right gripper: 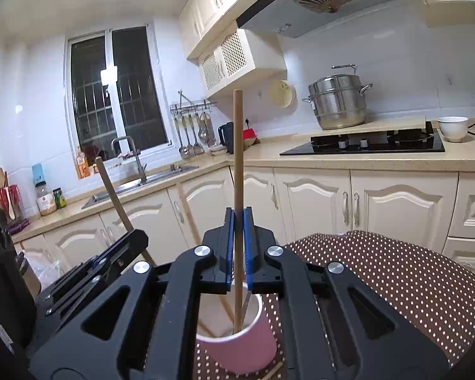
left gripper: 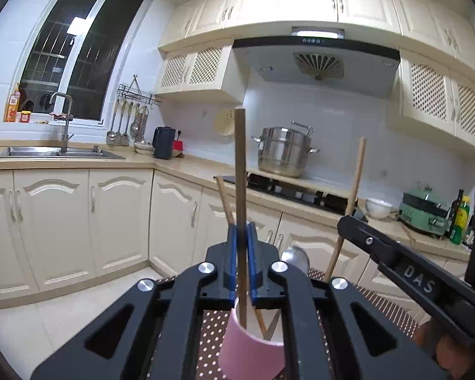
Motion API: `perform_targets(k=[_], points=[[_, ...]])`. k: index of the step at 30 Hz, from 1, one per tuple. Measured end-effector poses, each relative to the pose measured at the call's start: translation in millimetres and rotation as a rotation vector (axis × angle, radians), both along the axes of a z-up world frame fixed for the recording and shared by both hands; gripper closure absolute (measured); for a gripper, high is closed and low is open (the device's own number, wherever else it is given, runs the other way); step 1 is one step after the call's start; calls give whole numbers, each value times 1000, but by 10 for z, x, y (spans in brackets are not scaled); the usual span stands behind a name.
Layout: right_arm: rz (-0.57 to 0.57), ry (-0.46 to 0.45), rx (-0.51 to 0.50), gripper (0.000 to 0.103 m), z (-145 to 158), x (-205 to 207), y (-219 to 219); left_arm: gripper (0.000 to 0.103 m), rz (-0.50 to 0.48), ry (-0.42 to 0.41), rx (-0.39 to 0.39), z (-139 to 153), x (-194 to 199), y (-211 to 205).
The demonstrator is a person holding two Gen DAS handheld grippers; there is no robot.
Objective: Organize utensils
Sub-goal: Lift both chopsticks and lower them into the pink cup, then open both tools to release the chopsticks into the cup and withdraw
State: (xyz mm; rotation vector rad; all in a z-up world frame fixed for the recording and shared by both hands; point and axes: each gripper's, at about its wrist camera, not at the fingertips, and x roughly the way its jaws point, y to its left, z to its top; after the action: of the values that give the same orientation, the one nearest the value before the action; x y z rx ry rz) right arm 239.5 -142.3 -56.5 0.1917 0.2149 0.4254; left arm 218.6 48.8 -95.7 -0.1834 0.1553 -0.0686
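Both hand-held grippers clench wooden sticks: the left hand-held gripper point(left gripper: 241, 231) holds one stick point(left gripper: 240, 171), the right hand-held gripper point(right gripper: 237, 218) another point(right gripper: 237, 145), lower ends inside the pink cup point(right gripper: 237, 345) on the dotted cloth point(right gripper: 380, 269). Best to keep each upright, ease down, then release. Only "DAS" reads, on the right gripper's arm.

- We see a pink cup point(left gripper: 250, 353) with a white inside, upright on the dotted brown cloth point(right gripper: 395, 278); its rim sits right below the blue finger pads in both views.
- One wooden chopstick point(left gripper: 240, 190) stands upright, its lower end down inside the cup.
- A second wooden chopstick point(right gripper: 237, 190) stands upright too, its tip in the cup.
- More wooden sticks point(right gripper: 226, 308) lean inside the cup.
- A metal spoon bowl point(left gripper: 296, 255) shows beyond the cup.
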Motion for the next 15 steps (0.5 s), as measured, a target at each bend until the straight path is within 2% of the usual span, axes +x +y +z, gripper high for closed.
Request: perform_targets(k=[4,6,11,15], points=[[-7,30,-6,97,-72,-63,-5,92,-17,60,-6,-48,-13,31],[-12,43,-8,97,-109,-90,-7,74,-18,73,-9,-57,-38,46],[-16,61,-23,97,-167,-158,25,67,2,88,6,-50,-141,102],[-26,73,-39,96,-195,-184,66,52,-16,80,-4,-14,-242,147]])
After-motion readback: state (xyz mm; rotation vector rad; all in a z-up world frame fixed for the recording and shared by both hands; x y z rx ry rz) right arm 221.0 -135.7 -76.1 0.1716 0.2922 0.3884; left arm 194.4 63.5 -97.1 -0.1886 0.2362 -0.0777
